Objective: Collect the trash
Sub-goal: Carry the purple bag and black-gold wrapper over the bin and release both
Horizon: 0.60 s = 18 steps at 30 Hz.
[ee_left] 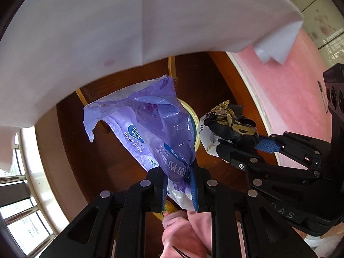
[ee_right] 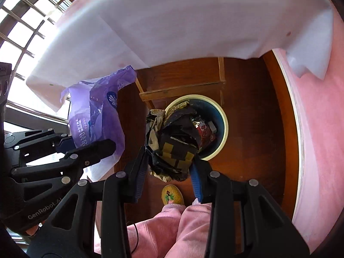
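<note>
My left gripper [ee_left: 179, 175] is shut on a crumpled purple plastic tissue wrapper [ee_left: 154, 126], held in the air above the floor; it also shows in the right wrist view [ee_right: 96, 118]. My right gripper [ee_right: 169, 167] is shut on a crumpled black, gold and white wrapper [ee_right: 172, 142], held just above and left of a round bin [ee_right: 223, 120] with a cream rim and blue inside that holds some trash. In the left wrist view the black wrapper [ee_left: 228, 124] and the right gripper [ee_left: 247, 148] are at the right, and the purple wrapper hides most of the bin [ee_left: 194, 118].
A white cloth-covered table edge [ee_right: 172, 21] hangs over the top of both views. The floor is dark wood [ee_right: 253, 107] with a wooden frame [ee_right: 182, 88] behind the bin. A pink wall [ee_right: 318, 129] is at the right, a window [ee_right: 21, 21] at the left. Pink trouser legs [ee_right: 172, 232] and a yellow slipper [ee_right: 172, 194] are below.
</note>
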Motion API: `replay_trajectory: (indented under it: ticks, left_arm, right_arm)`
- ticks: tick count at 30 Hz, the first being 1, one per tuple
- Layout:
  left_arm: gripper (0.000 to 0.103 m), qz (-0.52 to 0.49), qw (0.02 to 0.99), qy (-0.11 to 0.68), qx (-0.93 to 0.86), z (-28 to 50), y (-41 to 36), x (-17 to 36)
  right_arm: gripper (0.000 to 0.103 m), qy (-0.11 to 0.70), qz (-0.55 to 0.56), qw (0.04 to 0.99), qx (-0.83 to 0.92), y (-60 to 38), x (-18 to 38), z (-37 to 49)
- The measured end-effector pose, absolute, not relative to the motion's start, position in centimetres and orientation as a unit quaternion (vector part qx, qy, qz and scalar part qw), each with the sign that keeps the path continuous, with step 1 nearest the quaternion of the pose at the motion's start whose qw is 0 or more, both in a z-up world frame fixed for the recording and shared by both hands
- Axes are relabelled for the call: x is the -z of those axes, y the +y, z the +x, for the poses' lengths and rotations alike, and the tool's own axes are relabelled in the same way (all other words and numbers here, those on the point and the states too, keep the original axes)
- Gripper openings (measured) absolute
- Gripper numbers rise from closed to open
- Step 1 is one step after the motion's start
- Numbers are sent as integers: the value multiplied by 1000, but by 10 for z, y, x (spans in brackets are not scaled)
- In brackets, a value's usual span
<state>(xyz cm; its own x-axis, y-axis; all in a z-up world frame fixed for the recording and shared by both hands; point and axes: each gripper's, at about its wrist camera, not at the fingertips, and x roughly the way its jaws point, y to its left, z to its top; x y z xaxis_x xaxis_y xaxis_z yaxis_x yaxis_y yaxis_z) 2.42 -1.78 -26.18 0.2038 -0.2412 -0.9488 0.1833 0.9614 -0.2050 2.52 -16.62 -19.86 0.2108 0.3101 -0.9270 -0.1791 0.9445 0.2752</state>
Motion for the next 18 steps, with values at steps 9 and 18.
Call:
replay_trajectory:
  ticks: [9,18]
  left_arm:
    - [33,-27,763,634,120,78,-17,407]
    - [63,3,761,640,101,90,-12,459]
  right_arm:
    - [34,623,48,769,-138,-183,350,67]
    - [34,633,33,759,-146,-183,430,90]
